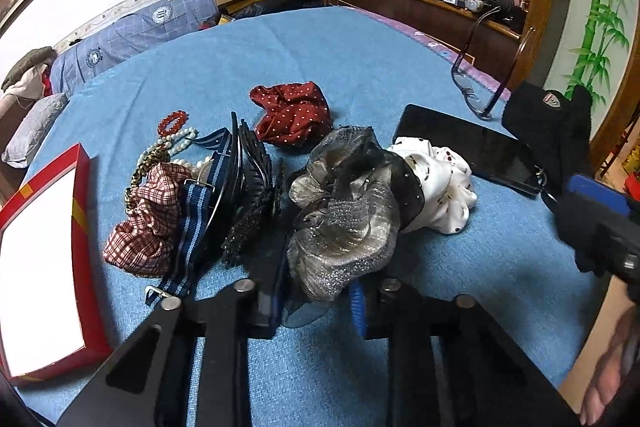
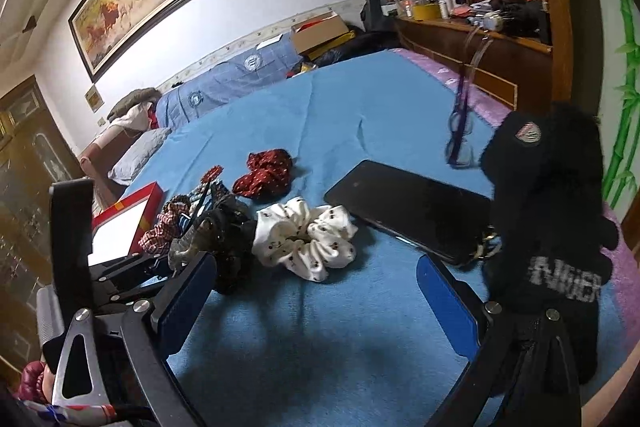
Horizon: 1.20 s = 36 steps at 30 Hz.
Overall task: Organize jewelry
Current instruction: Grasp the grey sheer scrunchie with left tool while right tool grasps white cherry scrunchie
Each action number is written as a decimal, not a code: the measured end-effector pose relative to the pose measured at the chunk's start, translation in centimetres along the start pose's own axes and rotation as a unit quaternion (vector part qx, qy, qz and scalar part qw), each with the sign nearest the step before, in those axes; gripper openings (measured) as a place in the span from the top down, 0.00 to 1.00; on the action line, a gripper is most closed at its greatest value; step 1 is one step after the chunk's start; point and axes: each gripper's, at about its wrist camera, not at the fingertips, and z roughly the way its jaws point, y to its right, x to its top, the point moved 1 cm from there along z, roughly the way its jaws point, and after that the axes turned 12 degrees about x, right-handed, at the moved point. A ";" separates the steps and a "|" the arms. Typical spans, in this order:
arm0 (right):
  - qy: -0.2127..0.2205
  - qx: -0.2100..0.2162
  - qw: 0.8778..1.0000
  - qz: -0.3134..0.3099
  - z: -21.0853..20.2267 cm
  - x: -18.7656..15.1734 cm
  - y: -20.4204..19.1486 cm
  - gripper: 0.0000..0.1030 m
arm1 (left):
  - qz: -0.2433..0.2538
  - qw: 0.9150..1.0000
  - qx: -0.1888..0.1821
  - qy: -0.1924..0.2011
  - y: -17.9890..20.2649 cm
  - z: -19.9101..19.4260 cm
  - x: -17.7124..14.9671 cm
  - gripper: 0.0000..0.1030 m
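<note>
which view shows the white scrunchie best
The right wrist view. There the white scrunchie lies whole and unobstructed on the blue bedspread, its center hole visible. In the left wrist view the silver and black scrunchie covers its near edge, so only part of it shows.

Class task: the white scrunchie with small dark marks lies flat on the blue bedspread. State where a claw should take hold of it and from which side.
Grip the near puffed rim of the white scrunchie, coming from above on its open front side. It lies flat as a ring, so one finger can likely drop into the centre hole. The phone and the grey scrunchie crowd its sides.
</note>
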 end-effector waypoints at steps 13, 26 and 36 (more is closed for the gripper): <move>-0.063 0.007 0.998 0.009 5.9 1.3 -0.2 0.01 | -0.024 1.000 0.006 0.014 -2.0 -1.5 -0.1 0.80; -0.126 -0.029 0.992 0.013 10.2 0.6 0.6 0.61 | -0.037 0.999 0.012 0.019 -3.4 -2.1 -0.8 0.80; -0.085 -0.013 0.996 -0.012 7.6 0.3 -1.1 0.76 | -0.055 0.998 0.014 0.029 -4.9 -3.1 -1.3 0.80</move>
